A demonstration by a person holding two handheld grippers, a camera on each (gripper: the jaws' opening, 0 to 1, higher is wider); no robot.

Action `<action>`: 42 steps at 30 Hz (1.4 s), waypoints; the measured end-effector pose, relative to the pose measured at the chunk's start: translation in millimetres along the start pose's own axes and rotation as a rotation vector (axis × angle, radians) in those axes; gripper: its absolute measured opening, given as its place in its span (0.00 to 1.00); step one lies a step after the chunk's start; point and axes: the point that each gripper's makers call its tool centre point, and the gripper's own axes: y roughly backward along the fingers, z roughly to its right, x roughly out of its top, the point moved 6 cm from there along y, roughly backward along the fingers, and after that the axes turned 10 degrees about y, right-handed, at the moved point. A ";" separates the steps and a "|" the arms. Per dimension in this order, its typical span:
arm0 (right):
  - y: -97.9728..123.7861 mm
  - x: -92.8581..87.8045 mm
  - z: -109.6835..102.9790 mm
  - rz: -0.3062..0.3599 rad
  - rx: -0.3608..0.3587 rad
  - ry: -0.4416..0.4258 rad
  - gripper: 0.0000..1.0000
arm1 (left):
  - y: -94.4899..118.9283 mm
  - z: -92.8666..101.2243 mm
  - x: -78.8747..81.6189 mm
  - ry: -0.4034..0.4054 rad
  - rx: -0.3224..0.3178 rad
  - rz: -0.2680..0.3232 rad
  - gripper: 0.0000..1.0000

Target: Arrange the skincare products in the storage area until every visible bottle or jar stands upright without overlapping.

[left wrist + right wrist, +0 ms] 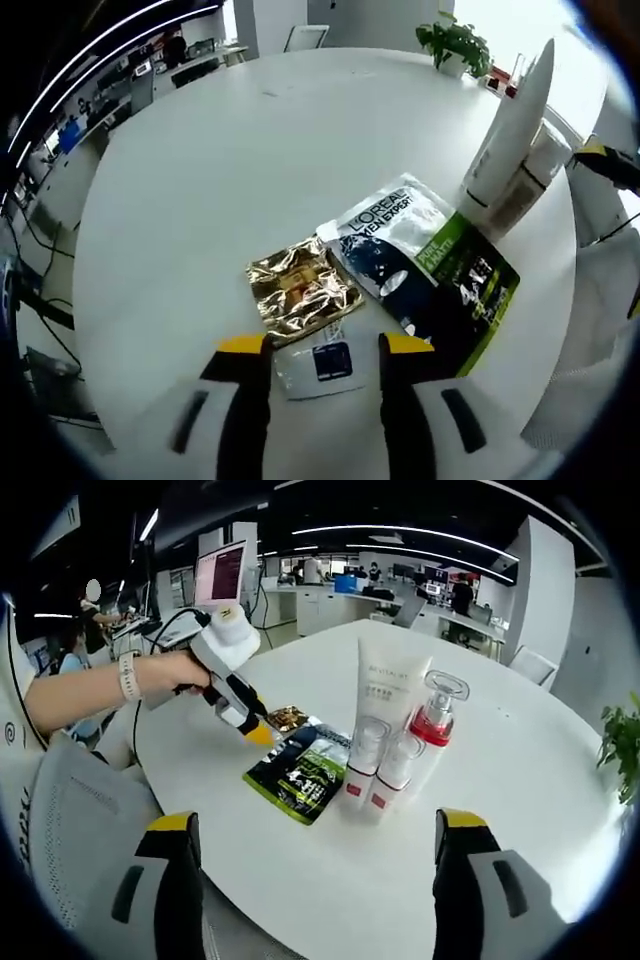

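- Currently, left gripper (325, 345) hovers low over the white round counter (220, 170); jaws spread, nothing between them. Seen from the right gripper view, it (262, 734) is held by a hand (172, 670) with its yellow tips just beside the sachets.
- White sachet (318, 365) with dark blue label lies flat on the counter, right between the left jaws' tips.
- Gold sachet (300, 288) lies flat just beyond it, crinkled, touching or slightly overlapping the white one.
- Dark pouch (425, 270), black, white and green, lies flat beside the gold sachet; edges touch or overlap, cannot tell which. Also visible in the right gripper view (300, 772).
- White tube (388, 695) stands upright on its cap, behind the pouch.
- Clear-capped bottle (362, 758) and a second white bottle (392, 772) stand upright in front of the tube, close together.
- Red-collared pump bottle (432, 730) stands upright beside them, touching or nearly so.
- Right gripper (322, 870) is well short of the bottles, at the counter's near edge; jaws spread wide, empty.
- Potted plant (455, 42) sits at the counter's far side.
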 end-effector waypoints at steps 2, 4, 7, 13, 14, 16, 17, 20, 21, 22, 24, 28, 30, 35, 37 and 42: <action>-0.4 0.2 -0.2 0.003 0.002 -0.002 0.97 | 0.4 1.5 -1.0 -0.006 -0.002 0.003 0.37; -1.0 0.5 -1.4 0.003 0.007 -0.002 0.97 | 0.3 1.9 -0.1 -0.015 -0.003 0.001 0.37; -1.1 2.5 -4.3 0.013 0.015 0.000 0.96 | 0.5 2.0 -0.6 -0.040 -0.015 -0.006 0.37; -6.9 1.9 -12.8 0.013 0.061 -0.036 0.91 | 6.1 1.4 -7.6 -0.062 -0.015 -0.017 0.37; -7.8 2.3 -13.8 0.018 0.066 -0.037 0.90 | 7.1 1.9 -8.8 -0.068 -0.015 -0.018 0.37; -9.7 3.5 -18.1 0.027 0.085 -0.044 0.88 | 8.7 0.9 -10.6 -0.070 -0.016 -0.025 0.37; -11.2 4.3 -20.2 0.033 0.099 -0.049 0.87 | 9.6 0.6 -11.3 -0.072 -0.017 -0.025 0.37; -15.4 6.4 -25.2 0.051 0.131 -0.070 0.84 | 14.0 -0.5 -11.8 -0.074 -0.025 -0.020 0.37; -16.5 7.2 -26.9 0.054 0.140 -0.075 0.84 | 16.5 -0.6 -11.6 -0.073 -0.031 -0.017 0.37; -18.3 8.4 -28.9 0.059 0.152 -0.080 0.83 | 18.0 -1.0 -11.3 -0.073 -0.032 -0.012 0.37; -20.8 10.1 -31.3 0.068 0.165 -0.086 0.82 | 24.2 1.8 -11.4 -0.076 -0.032 0.000 0.37; -28.3 15.6 -37.0 0.088 0.200 -0.111 0.81 | 33.3 7.9 -12.1 -0.087 -0.048 0.026 0.37; -31.2 19.0 -39.6 0.102 0.220 -0.126 0.77 | 36.3 11.6 -14.3 -0.095 -0.055 0.028 0.37; -39.7 23.6 -42.0 0.117 0.238 -0.132 0.69 | 33.8 12.7 -14.0 -0.122 -0.069 0.029 0.36; -41.8 25.6 -45.0 0.128 0.270 -0.155 0.63 | 35.2 12.1 -14.9 -0.175 -0.054 0.020 0.36; -46.5 28.9 -48.2 0.150 0.292 -0.180 0.47 | 38.4 14.6 -18.2 -0.190 -0.068 0.022 0.36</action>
